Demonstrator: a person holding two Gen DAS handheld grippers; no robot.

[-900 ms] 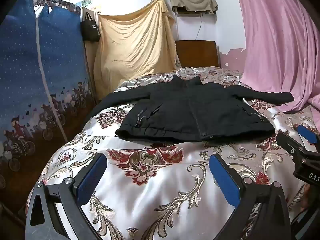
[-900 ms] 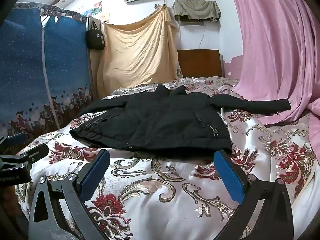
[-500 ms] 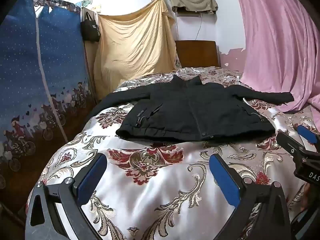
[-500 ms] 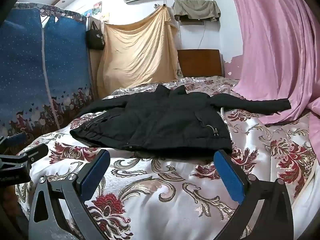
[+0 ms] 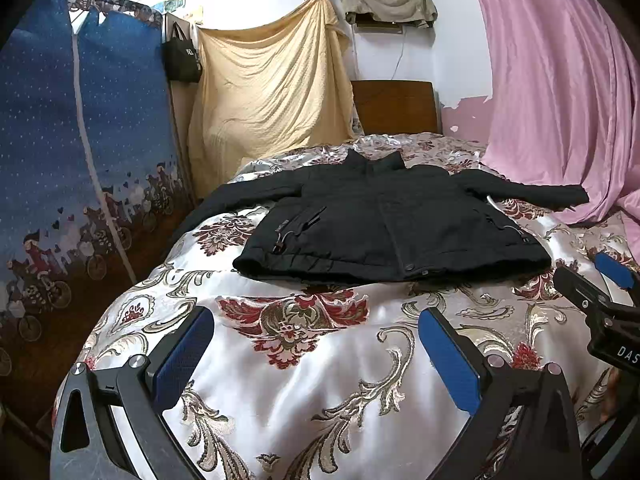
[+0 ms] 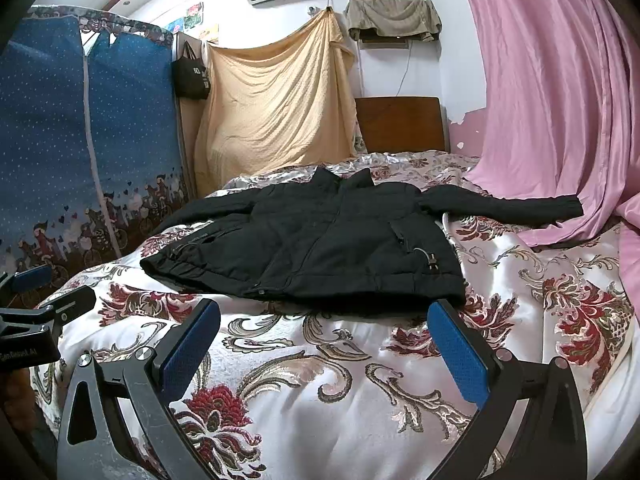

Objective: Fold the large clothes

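A black padded jacket (image 5: 392, 224) lies flat and front up on the bed, collar at the far end, both sleeves spread out to the sides. It also shows in the right wrist view (image 6: 312, 244). My left gripper (image 5: 316, 356) is open and empty, held above the bedspread short of the jacket's hem. My right gripper (image 6: 324, 352) is open and empty too, just short of the hem's right part. Each gripper shows at the edge of the other's view: the right one (image 5: 600, 292), the left one (image 6: 36, 300).
The bed carries a shiny white bedspread (image 5: 304, 384) with red and gold flowers. A blue fabric wardrobe (image 5: 72, 152) stands at the left. A pink curtain (image 5: 560, 92) hangs at the right and touches the bed. A wooden headboard (image 5: 396, 106) and yellow sheet (image 5: 272, 92) are behind.
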